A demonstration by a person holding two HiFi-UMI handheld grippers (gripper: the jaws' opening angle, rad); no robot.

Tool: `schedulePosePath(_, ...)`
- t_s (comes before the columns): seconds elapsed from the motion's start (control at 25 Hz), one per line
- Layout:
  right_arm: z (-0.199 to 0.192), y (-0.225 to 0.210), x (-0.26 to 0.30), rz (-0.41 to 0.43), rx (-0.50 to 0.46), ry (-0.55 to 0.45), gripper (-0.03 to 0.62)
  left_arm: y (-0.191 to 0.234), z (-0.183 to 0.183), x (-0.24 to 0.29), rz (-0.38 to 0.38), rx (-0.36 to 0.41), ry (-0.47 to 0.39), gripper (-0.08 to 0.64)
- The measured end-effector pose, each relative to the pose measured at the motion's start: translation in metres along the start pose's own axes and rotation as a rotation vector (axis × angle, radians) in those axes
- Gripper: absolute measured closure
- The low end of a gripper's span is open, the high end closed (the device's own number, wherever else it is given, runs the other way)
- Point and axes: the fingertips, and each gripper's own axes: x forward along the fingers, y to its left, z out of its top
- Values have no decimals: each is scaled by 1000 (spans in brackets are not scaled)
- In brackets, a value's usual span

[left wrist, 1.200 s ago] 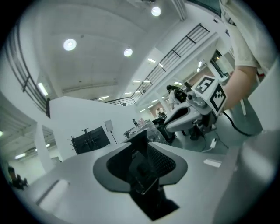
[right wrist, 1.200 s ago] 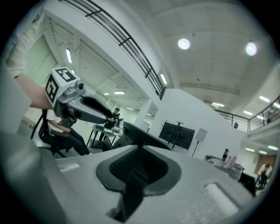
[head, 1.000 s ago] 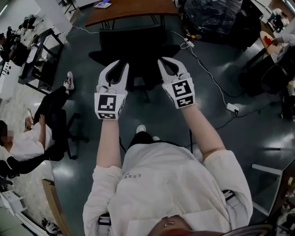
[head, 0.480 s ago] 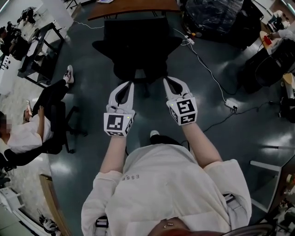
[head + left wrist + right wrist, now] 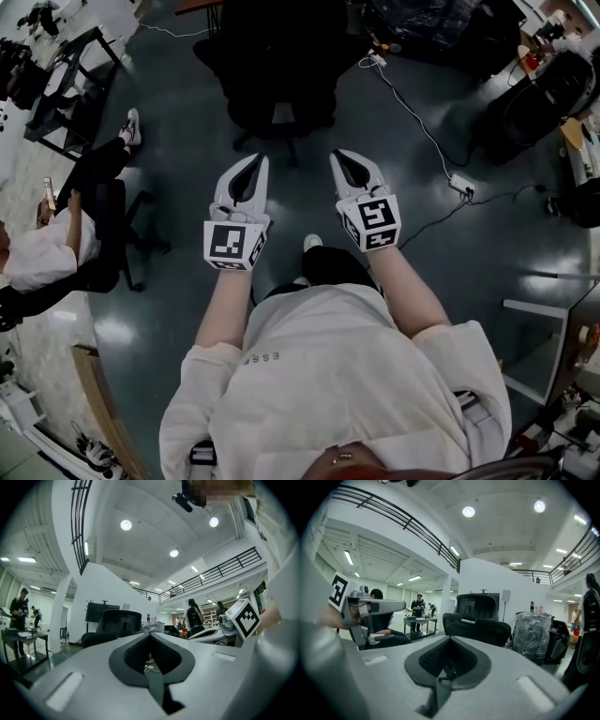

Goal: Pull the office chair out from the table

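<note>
The black office chair stands at the top of the head view, its back toward me, with a sliver of the brown table behind it. My left gripper and right gripper hover side by side over the floor, short of the chair and not touching it. Both are shut with nothing between the jaws. In the left gripper view the chair shows beyond the closed left gripper. The right gripper view shows the chair ahead of the closed right gripper.
A person sits on another chair at the left. A power strip and its cable lie on the floor to the right. Black wrapped goods stand at the top right, a metal-frame desk at the top left, a white frame at the right.
Both grippers have drawn back from the chair's back toward my body and sunk a little. The left jaws have closed. The chair now sits farther ahead of them.
</note>
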Motion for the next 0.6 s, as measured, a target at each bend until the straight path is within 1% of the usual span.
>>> schedulePosePath(0.16,-7,23,-16,16,2,19,600,-6,4,-24,4,3,-8,543)
schedulePosePath(0.4,-15,45,-36,27,21,23,601,-11,2,-50,35,-16,-4,542)
schedulePosePath(0.48,-18,51,-43,35,25,23,601,-20,-1,-55,30,-23,0,541)
schedulePosePath(0.6,-21,55,-50,43,28,18,601,-33,-5,-58,5,-13,8,541)
